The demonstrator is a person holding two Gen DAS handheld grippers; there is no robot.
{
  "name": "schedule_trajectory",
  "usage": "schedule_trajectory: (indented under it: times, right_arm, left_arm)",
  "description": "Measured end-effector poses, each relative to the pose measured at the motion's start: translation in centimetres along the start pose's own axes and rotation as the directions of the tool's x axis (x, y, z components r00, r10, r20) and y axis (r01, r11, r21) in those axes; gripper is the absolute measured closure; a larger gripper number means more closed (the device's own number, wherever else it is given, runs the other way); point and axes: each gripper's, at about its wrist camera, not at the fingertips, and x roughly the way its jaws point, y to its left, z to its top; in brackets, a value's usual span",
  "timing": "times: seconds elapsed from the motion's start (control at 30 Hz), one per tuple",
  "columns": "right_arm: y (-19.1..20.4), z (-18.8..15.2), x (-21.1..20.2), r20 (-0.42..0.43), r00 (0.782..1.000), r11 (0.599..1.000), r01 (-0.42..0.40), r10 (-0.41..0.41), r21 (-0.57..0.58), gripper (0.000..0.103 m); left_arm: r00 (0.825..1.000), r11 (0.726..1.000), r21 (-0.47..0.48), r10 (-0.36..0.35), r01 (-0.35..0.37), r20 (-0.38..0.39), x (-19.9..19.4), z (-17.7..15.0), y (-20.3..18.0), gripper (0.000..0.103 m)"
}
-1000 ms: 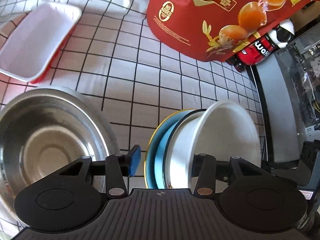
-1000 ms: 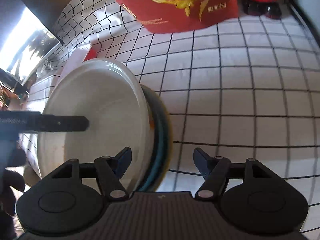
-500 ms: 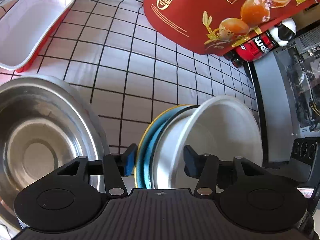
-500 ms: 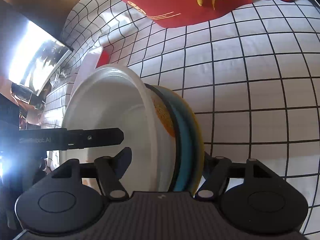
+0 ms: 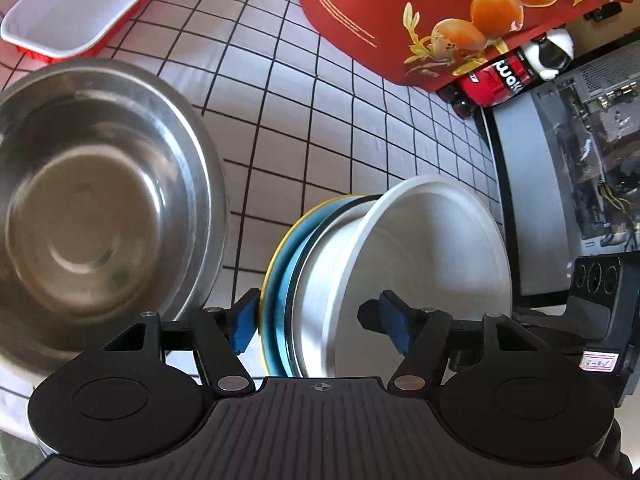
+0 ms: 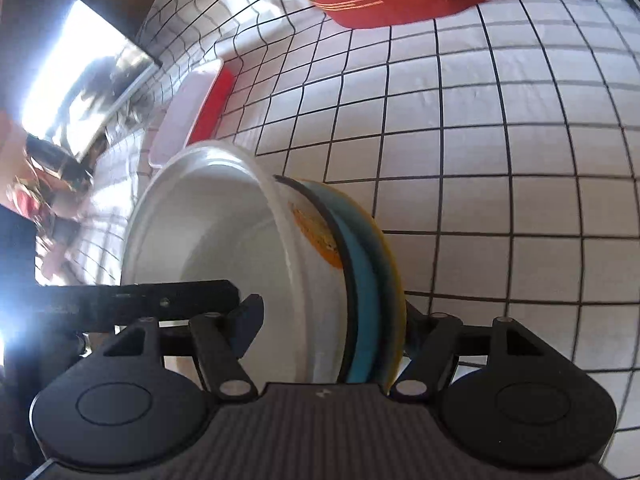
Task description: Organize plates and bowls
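A white bowl nested on a blue and a yellow plate stands on edge as one stack over the checked cloth. My left gripper straddles it with jaws opening. Its blue pads stand clear of the yellow rim and of the bowl's inside. In the right wrist view the same bowl and plates fill the gap of my right gripper. One of its fingers is inside the bowl; the other is hidden behind the yellow plate. A large steel bowl sits to the left.
A white tray with red sides lies at the far left, also in the right wrist view as a tray. A red food bag and a dark bottle lie at the back. Dark equipment borders the right edge.
My left jaws have widened and come off the stack. My right gripper has slid in, so the stack now sits between its fingers. The steel bowl looms larger in the left view.
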Motion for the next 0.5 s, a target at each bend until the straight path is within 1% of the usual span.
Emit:
schedule_trajectory:
  times: [0.07, 0.13, 0.2, 0.27, 0.3, 0.37, 0.5]
  right_arm:
    - [0.0, 0.0, -0.1, 0.002, 1.0, 1.0, 0.009, -0.009, -0.012, 0.033]
    - [-0.3, 0.3, 0.1, -0.008, 1.0, 1.0, -0.013, 0.013, 0.007, 0.033]
    - [-0.4, 0.5, 0.1, -0.013, 1.0, 1.0, -0.022, 0.023, 0.009, 0.033]
    - [-0.2, 0.6, 0.1, -0.012, 1.0, 1.0, -0.015, 0.015, -0.01, 0.033]
    - [-0.1, 0.6, 0.1, -0.012, 1.0, 1.0, -0.015, 0.014, -0.018, 0.033]
    - [0.0, 1.0, -0.1, -0.003, 1.0, 0.999, -0.014, 0.014, -0.029, 0.035]
    - [0.4, 2.4, 0.1, 0.011, 1.0, 1.0, 0.012, -0.012, -0.025, 0.035]
  left_arm:
    - [1.0, 1.0, -0.012, -0.014, 0.014, 0.011, -0.2, -0.3, 0.3, 0.035]
    - [1.0, 1.0, -0.022, -0.019, 0.019, 0.02, -0.2, -0.5, 0.4, 0.035]
    - [1.0, 1.0, -0.009, -0.003, 0.004, 0.024, -0.2, -0.7, 0.1, 0.035]
    - [0.999, 1.0, 0.018, 0.02, -0.021, 0.026, -0.2, -0.8, -0.4, 0.034]
    - [0.999, 0.999, 0.029, 0.032, -0.033, 0.025, -0.1, -0.8, -0.7, 0.032]
    - [0.999, 0.999, 0.035, 0.038, -0.039, 0.023, 0.0, -0.6, -1.0, 0.029]
    - [0.999, 0.999, 0.031, 0.041, -0.042, 0.02, 0.3, 0.4, -1.1, 0.029]
